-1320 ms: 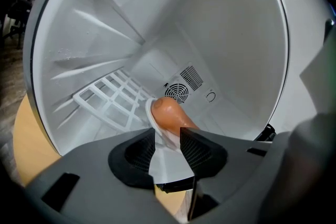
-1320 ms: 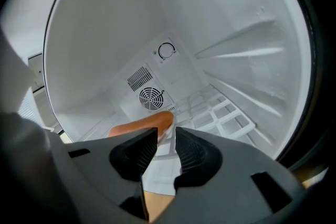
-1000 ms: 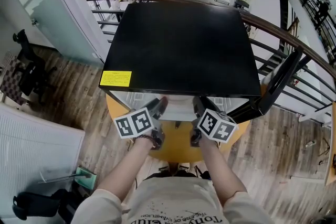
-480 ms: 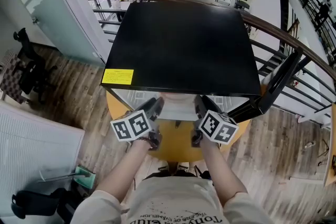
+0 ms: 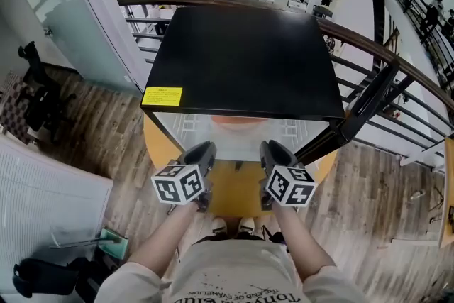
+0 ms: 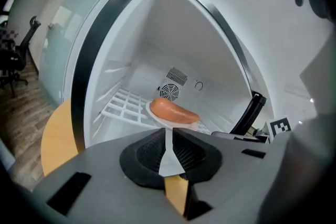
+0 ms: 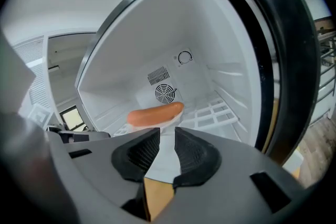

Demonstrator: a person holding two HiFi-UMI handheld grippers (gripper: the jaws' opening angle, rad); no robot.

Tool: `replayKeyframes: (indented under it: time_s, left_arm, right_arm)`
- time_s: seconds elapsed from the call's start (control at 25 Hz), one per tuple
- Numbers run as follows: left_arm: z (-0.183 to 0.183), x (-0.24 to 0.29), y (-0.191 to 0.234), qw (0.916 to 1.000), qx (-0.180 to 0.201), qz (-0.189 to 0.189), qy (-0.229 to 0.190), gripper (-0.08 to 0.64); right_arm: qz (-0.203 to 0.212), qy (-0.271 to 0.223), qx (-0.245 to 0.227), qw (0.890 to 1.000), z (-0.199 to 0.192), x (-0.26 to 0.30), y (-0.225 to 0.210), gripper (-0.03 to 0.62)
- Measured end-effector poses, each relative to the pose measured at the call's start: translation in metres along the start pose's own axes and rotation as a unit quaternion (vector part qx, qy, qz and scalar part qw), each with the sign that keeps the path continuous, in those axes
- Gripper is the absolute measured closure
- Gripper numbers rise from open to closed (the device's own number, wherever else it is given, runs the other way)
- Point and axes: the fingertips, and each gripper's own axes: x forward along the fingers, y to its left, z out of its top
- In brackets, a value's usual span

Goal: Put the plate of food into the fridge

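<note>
Nearest, the left hand-held gripper (image 5: 201, 150) and the right hand-held gripper (image 5: 270, 148) hang side by side above the round yellow tabletop (image 5: 234, 192), both in front of the fridge's open mouth and touching nothing; the left one's jaws have just been closing and now leave only a narrow slit with nothing in it; the right one's jaws stand a little wider apart, also empty.

Past them, the fridge (image 5: 245, 60) stands on the tabletop with its door (image 5: 365, 106) swung out to the right; the plate (image 6: 181, 122) already sits inside on the white wire shelf (image 6: 123, 105), carrying an orange sausage (image 6: 173, 111); the task's main step looks done.

From each hand-held gripper the plate lies straight ahead and slightly down, about midway between the two; the sausage's long axis runs across the opening, side to side; the open door lies nearer the right hand, so I judge that hand better placed to shut it.

Furthest, a round fan grille (image 6: 169, 92) is set in the back wall behind the plate.

The plate's rim is mostly covered by the sausage and cut off by the gripper bodies; in the head view the fridge's black top hides the interior except for a faint orange patch; no door handle can be made out.
</note>
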Motion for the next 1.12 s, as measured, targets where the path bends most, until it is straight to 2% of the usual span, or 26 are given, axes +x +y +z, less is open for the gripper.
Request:
replayKeyframes:
  time_s: [0.2,0.32,0.4,0.8,1.12]
  left_arm:
    - [-0.029,-0.017,-0.012,0.9987,0.043,-0.015,0.02,0.533]
    - [-0.048,-0.029,-0.02,0.9961,0.079,-0.009,0.038,0.535]
    - [-0.064,-0.037,-0.026,0.9944,0.095,-0.002,0.047,0.535]
    - [-0.132,-0.064,-0.032,0.9914,0.1,0.044,0.071,0.535]
    - [-0.146,-0.065,-0.037,0.9902,0.1,0.047,0.085,0.535]
  right_arm:
    - [0.008,-0.008,-0.044,0.999,-0.02,-0.027,0.006,0.519]
    - [0.006,-0.005,-0.087,0.996,-0.032,-0.044,0.011,0.548]
    - [0.009,0.003,-0.098,0.995,-0.043,-0.056,0.014,0.552]
    - [0.007,0.074,-0.074,0.994,-0.113,-0.085,0.012,0.555]
    - [0.007,0.1,-0.074,0.992,-0.132,-0.092,0.012,0.556]
